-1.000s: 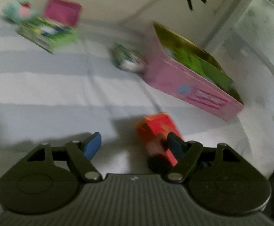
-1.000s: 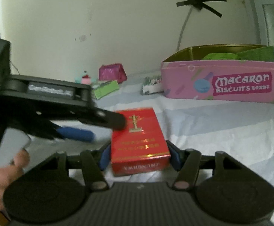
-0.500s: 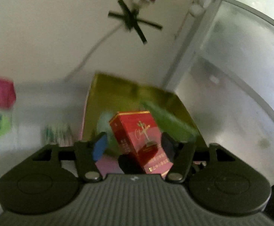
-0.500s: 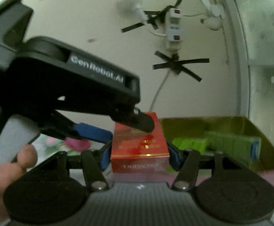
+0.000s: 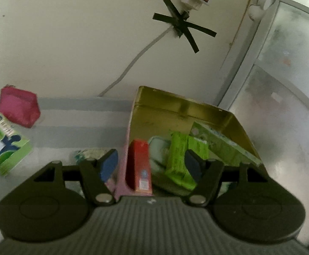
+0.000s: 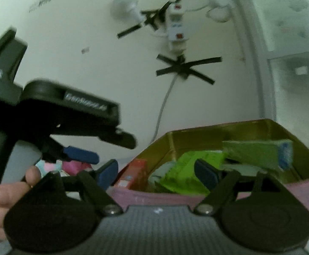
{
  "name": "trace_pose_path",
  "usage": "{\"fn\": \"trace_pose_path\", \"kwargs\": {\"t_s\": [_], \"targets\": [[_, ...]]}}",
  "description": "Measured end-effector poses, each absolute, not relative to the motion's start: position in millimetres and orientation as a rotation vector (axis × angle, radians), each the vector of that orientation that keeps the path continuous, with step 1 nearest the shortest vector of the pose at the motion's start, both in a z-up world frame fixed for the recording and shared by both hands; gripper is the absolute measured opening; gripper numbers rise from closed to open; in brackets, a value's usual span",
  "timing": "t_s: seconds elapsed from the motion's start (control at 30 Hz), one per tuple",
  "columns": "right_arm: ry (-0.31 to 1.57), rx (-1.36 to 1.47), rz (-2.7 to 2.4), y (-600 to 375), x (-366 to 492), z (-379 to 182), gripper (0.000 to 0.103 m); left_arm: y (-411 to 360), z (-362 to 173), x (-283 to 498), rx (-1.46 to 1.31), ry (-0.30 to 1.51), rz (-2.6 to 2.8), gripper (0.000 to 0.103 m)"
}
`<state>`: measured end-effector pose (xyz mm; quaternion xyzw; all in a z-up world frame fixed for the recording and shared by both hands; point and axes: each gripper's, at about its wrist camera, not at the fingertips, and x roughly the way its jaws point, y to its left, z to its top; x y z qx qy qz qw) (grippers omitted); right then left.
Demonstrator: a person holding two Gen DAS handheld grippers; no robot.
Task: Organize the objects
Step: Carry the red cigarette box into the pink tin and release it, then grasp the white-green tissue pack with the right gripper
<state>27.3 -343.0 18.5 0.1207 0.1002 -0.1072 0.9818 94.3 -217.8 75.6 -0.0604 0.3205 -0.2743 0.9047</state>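
Note:
The red box stands inside the pink biscuit tin, against its left wall, beside green packets. It also shows in the right wrist view. My left gripper is open and empty above the tin's near edge. My right gripper is open and empty above the tin's near rim. The left gripper body is to its left, held by a hand.
On the striped cloth left of the tin lie a green carton, a magenta pouch and a small packet. A wall with a taped cable and a window frame stand behind the tin.
The right gripper carried the red box up over the tin and let it go; its jaws opened. The box now stands in the tin. The left gripper followed above the tin.

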Motion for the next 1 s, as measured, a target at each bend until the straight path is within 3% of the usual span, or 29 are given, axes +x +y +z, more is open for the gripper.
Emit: {"fn": "trace_pose_path", "kwargs": {"t_s": [0.2, 0.5, 1.0], "targets": [[0.17, 0.35, -0.272, -336, -28, 15, 0.082, -180, 68, 54, -0.058, 0.578, -0.505, 0.071], [0.184, 0.408, -0.285, -337, -44, 23, 0.081, -160, 55, 3, 0.145, 0.475, -0.437, 0.071], [0.244, 0.268, -0.201, -284, -20, 26, 0.076, -100, 37, 19, 0.15, 0.485, -0.303, 0.071]]}}
